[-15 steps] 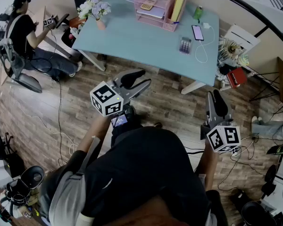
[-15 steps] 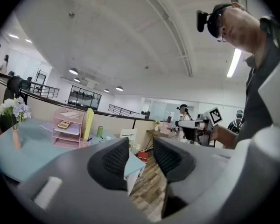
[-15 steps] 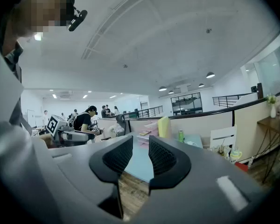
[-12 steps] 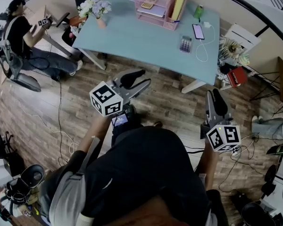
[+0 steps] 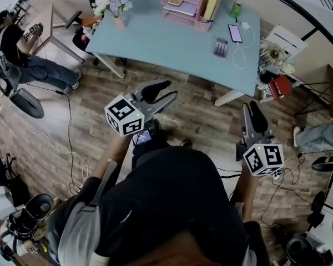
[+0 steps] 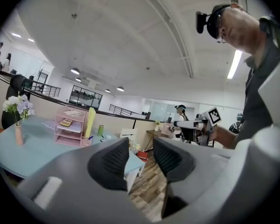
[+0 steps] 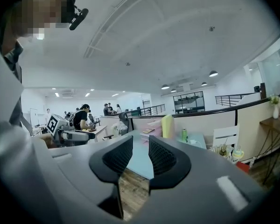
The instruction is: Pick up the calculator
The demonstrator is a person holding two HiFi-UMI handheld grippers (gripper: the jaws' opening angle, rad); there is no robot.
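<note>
The small grey calculator with purple keys [image 5: 220,47] lies flat near the right end of the pale blue worktop [image 5: 166,43], in the upper middle of the head view. Its long side runs up and down the frame. A black phone on a white cable [image 5: 233,33] lies just beside it, on its right. Both tools are well apart from it, out over the brown wooden floor [image 5: 200,121]. The right gripper [image 5: 250,108] sits almost straight below the calculator and points up at it, so it looks like the better one to reach with. The left gripper [image 5: 172,90] is about as far and points up and to the right. Both sets of jaws are apart and hold nothing. A pink paper tray [image 5: 183,7] and a vase of flowers [image 5: 112,5] stand farther left.
</note>
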